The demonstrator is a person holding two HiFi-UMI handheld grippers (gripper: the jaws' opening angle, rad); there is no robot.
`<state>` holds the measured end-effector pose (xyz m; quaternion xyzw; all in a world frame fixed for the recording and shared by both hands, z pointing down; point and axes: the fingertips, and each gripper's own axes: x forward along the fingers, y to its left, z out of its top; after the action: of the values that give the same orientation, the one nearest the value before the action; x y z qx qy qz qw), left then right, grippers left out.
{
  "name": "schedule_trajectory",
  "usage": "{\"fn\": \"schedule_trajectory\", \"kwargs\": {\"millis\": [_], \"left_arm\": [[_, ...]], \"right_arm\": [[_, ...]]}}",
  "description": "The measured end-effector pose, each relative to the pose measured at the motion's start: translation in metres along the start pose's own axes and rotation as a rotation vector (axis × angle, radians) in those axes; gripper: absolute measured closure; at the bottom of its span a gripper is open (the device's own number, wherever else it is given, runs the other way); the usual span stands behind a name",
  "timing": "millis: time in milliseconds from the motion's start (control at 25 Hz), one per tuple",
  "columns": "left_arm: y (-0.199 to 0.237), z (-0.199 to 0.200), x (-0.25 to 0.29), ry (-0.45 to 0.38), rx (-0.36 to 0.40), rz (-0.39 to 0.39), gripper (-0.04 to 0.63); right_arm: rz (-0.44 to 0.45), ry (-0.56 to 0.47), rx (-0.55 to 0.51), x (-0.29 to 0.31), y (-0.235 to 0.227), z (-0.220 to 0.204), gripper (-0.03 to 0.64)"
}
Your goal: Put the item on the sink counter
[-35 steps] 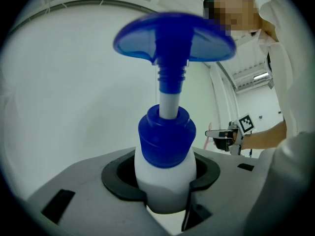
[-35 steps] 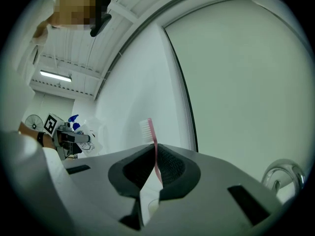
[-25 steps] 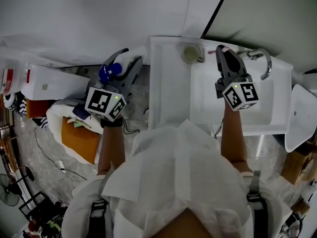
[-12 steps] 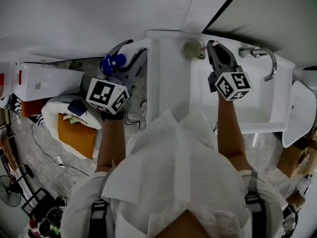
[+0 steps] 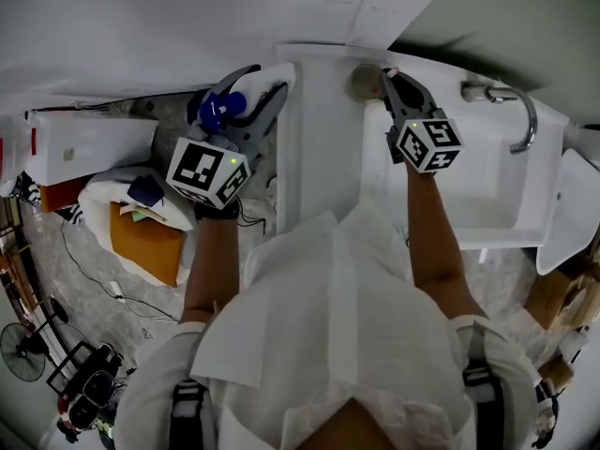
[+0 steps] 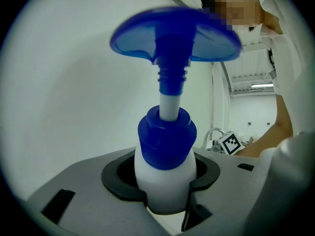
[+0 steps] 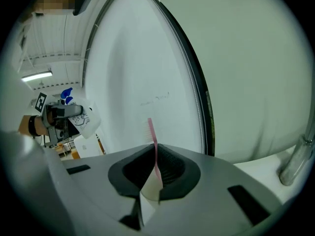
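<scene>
My left gripper (image 5: 246, 101) is shut on a white bottle with a blue pump top (image 5: 218, 111), held upright just left of the sink counter (image 5: 323, 148). In the left gripper view the bottle's body (image 6: 165, 181) sits between the jaws and the pump head (image 6: 172, 33) rises above. My right gripper (image 5: 394, 84) is shut on a thin pink toothbrush (image 7: 153, 146) with a white handle. It hovers at the counter's back edge, right beside a round cup (image 5: 363, 81). The sink basin (image 5: 469, 223) lies below and right of it.
A chrome faucet (image 5: 511, 111) curves over the basin's far right, its stem also showing in the right gripper view (image 7: 298, 156). On the floor at left are a white box (image 5: 84, 143), an orange bag (image 5: 145, 242) and cables. A white fixture (image 5: 577, 214) stands right of the sink.
The right gripper with the toothbrush has moved left and toward the back, ending next to the cup. The left gripper with the bottle has risen a little closer to the counter's left edge.
</scene>
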<state>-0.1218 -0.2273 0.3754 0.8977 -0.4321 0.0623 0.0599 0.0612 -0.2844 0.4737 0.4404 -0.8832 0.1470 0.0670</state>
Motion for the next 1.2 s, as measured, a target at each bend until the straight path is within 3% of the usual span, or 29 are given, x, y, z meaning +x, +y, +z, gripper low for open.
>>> {"fn": "schedule_trajectory", "kwargs": {"millis": [640, 1080, 1200], "left_arm": [[-0.004, -0.004, 0.016, 0.016, -0.001, -0.027, 0.39], [-0.006, -0.002, 0.011, 0.012, 0.003, -0.024, 0.39], [-0.006, 0.0, 0.01, 0.008, 0.004, -0.021, 0.39]], "right_arm": [[-0.012, 0.075, 0.013, 0.013, -0.01, -0.034, 0.598], [-0.041, 0.104, -0.079, 0.014, -0.008, -0.036, 0.597], [-0.048, 0.113, -0.081, 0.014, -0.008, -0.035, 0.529]]}}
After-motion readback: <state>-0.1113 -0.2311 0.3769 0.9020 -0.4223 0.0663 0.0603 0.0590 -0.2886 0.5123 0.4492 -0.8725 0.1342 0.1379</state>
